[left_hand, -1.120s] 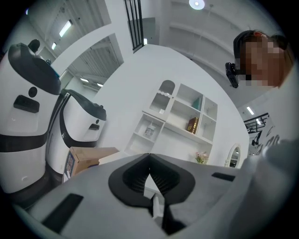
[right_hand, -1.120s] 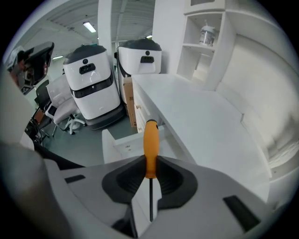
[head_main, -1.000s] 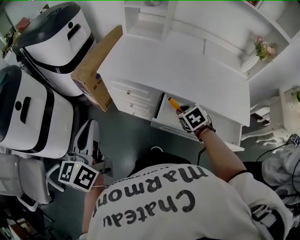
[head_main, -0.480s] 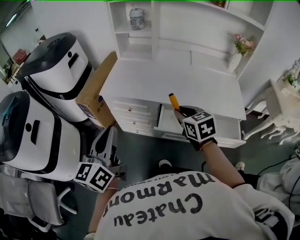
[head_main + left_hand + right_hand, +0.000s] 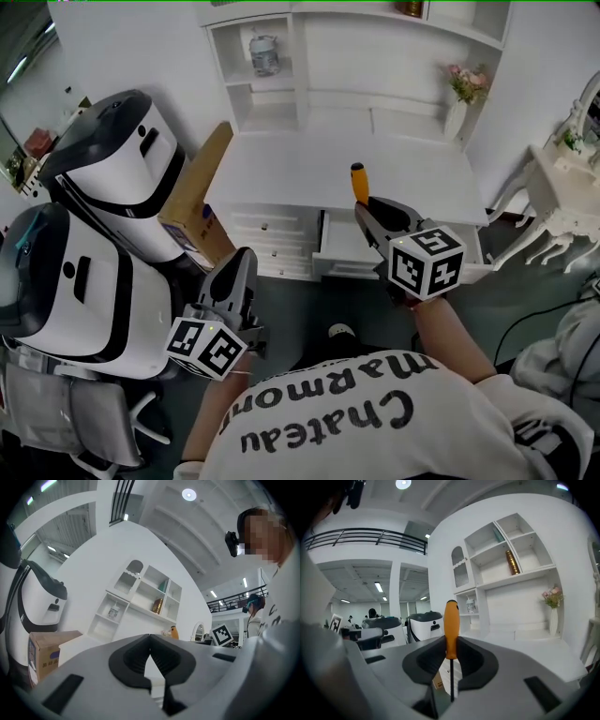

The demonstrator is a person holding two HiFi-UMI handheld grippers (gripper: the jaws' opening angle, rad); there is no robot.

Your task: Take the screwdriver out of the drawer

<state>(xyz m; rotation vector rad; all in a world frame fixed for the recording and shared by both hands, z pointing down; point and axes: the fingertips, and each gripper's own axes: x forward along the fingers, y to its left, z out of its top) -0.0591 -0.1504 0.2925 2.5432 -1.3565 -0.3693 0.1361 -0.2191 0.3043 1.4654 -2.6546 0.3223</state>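
The screwdriver (image 5: 357,180) has an orange handle and a thin dark shaft (image 5: 451,679). My right gripper (image 5: 375,214) is shut on it; the handle (image 5: 451,625) stands upright between the jaws. It hangs above the white desk top (image 5: 281,169), over the open drawer (image 5: 345,246). My left gripper (image 5: 241,265) is lower, at the left, in front of the desk's closed drawers. Its jaws (image 5: 150,635) meet at the tips with nothing between them. From the left gripper view the orange handle (image 5: 174,632) shows far off.
Two large white-and-black machines (image 5: 112,155) (image 5: 66,281) stand at the left, a cardboard box (image 5: 195,202) leaning between them and the desk. Shelves behind the desk hold a jar (image 5: 265,53) and a flower vase (image 5: 457,103). A white side table (image 5: 561,192) is at the right.
My right gripper has risen out of the drawer with the screwdriver and turned it upright above the desk. My left gripper has moved up towards the desk front.
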